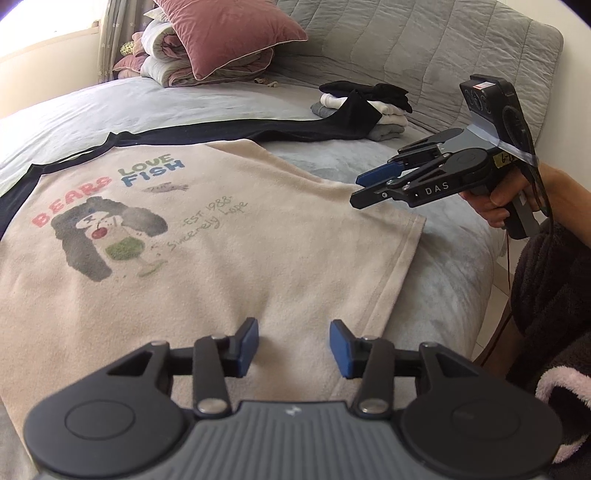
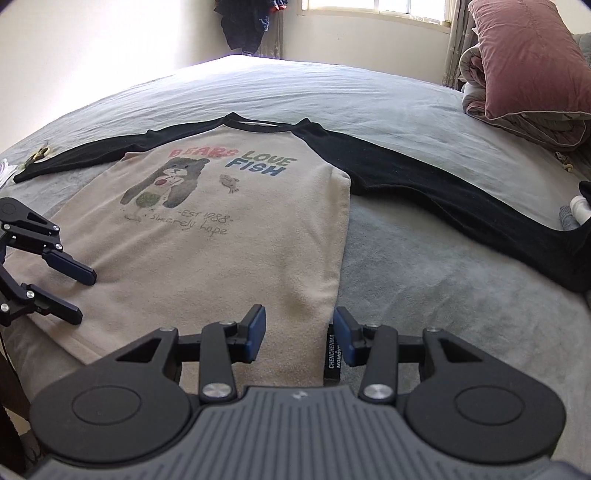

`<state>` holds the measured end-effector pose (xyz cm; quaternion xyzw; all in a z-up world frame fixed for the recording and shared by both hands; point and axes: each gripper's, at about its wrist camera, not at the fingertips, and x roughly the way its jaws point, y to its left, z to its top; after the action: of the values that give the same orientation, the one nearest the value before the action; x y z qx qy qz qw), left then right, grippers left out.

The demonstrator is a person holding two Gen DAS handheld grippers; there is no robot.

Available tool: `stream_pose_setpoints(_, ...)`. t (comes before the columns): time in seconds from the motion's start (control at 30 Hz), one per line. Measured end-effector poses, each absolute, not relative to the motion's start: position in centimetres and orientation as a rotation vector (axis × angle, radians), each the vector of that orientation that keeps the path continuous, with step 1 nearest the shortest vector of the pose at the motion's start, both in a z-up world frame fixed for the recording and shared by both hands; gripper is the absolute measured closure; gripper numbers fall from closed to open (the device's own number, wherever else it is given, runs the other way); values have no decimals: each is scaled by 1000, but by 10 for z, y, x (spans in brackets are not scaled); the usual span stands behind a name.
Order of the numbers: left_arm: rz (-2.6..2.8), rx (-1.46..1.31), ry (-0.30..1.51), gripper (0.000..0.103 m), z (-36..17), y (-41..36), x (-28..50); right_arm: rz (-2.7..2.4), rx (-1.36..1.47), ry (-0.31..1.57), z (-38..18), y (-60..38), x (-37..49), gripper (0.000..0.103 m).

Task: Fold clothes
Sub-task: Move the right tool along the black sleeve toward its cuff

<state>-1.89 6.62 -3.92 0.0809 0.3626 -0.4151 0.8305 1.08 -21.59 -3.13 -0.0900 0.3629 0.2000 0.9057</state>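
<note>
— Cream fleece with black sleeves: is that the only shirt [image 2: 236, 236] laid out?
— One shirt, flat and face up on the grey bed [image 2: 424, 295], both sleeves stretched out to left and right. Its bear print faces the ceiling.
— And the left hand-held gripper [image 1: 293, 341]?
— Jaws partly apart, nothing between them; it hangs over the near hem of the shirt. I can't tell if the tips touch the cloth.
— The right hand-held gripper [image 2: 300, 334]?
— Also partly apart and empty, over the shirt's near right edge, beside a black label [image 2: 332, 356].
— Anything else on the bed?
— One pile of folded clothes [image 1: 369, 110] at the far right, one pink pillow [image 1: 229, 35] on rolled bedding.
</note>
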Motion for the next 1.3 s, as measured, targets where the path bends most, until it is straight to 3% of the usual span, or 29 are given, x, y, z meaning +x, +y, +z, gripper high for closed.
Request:
stream_pose_setpoints(0.17, -945, 157, 830, 45, -37, 81, -23, 416, -207, 795, -42, -225, 7, 57)
stream_pose_setpoints(0.43, -1024, 173, 870, 43, -22, 84, -29, 431, -163, 835, -36, -251, -5, 50)
stream_pose_setpoints(0.9, -880, -12, 688, 15, 14, 62, 0, 240, 126, 810, -9, -283, 39, 35)
stream_pose_setpoints(1.3, -478, 97, 658, 12, 9, 41, 41, 46, 227, 825, -12, -300, 73, 32)
